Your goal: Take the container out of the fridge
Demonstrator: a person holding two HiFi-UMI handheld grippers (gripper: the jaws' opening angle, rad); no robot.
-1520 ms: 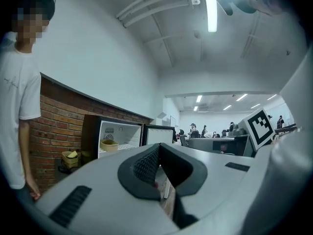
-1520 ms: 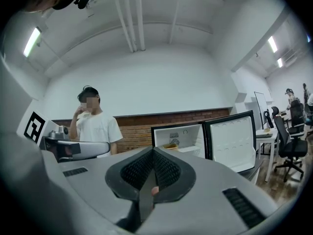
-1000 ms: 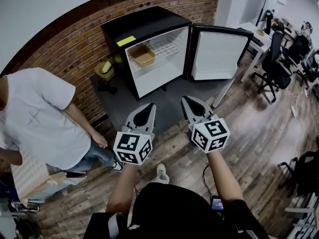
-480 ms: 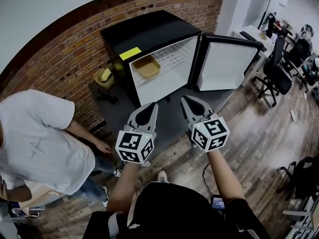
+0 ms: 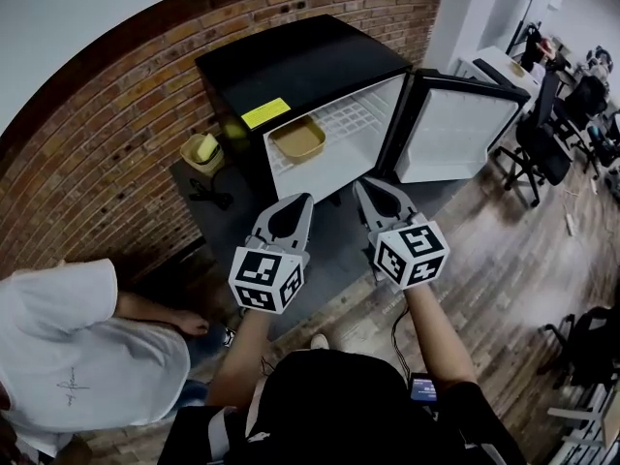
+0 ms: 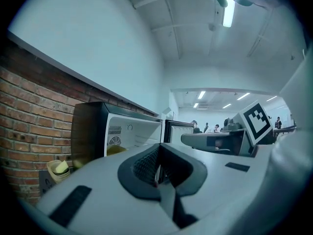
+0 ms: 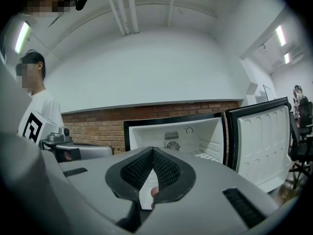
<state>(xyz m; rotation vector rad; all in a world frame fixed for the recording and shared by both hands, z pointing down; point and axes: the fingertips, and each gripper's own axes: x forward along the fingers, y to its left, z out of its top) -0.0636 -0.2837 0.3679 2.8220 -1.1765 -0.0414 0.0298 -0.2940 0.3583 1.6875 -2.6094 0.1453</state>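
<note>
Your left gripper (image 5: 302, 201) and right gripper (image 5: 364, 186) are both clenched on nothing, fingers pressed together, held level and side by side short of the open fridge (image 5: 291, 66). The container (image 5: 297, 139), a shallow tan tub, sits on the wire shelf (image 5: 339, 124) at the left of the compartment, well apart from both grippers.

To approach well, part one gripper's fingers before you reach the opening (clenched, they could only shove the tub back). Come in level above the shelf and aim for the near rim. Mind the door (image 5: 455, 129) standing open on the right.

The right gripper view doesn't show the container at all. The left gripper view gives only a yellowish sliver, so its contents can't be told.
</note>
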